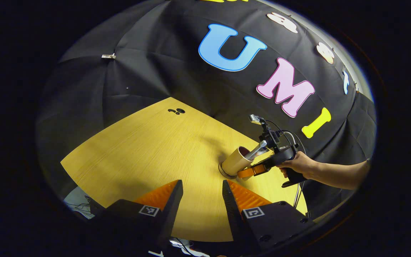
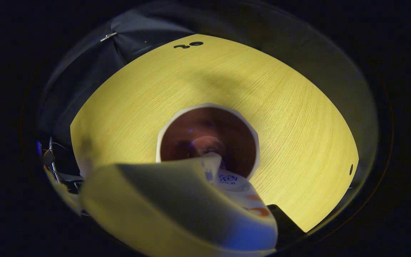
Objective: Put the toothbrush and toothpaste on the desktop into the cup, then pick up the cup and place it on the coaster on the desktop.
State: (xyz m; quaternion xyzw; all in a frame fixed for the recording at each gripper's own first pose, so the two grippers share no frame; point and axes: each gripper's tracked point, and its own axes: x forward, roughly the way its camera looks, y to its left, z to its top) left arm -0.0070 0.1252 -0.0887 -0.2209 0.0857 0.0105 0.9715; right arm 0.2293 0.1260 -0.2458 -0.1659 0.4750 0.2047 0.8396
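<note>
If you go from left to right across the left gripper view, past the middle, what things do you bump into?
Cup → right gripper → hand holding it.

Strong overhead light makes the yellow wood-grain desktop (image 1: 148,150) bright while the black cloth wall stays dim. A soft shadow lies behind the cream cylindrical cup (image 1: 234,161). Fisheye bending curves the desktop's edges. In the right gripper view, the near white toothpaste tube (image 2: 177,207) is blurred.
</note>
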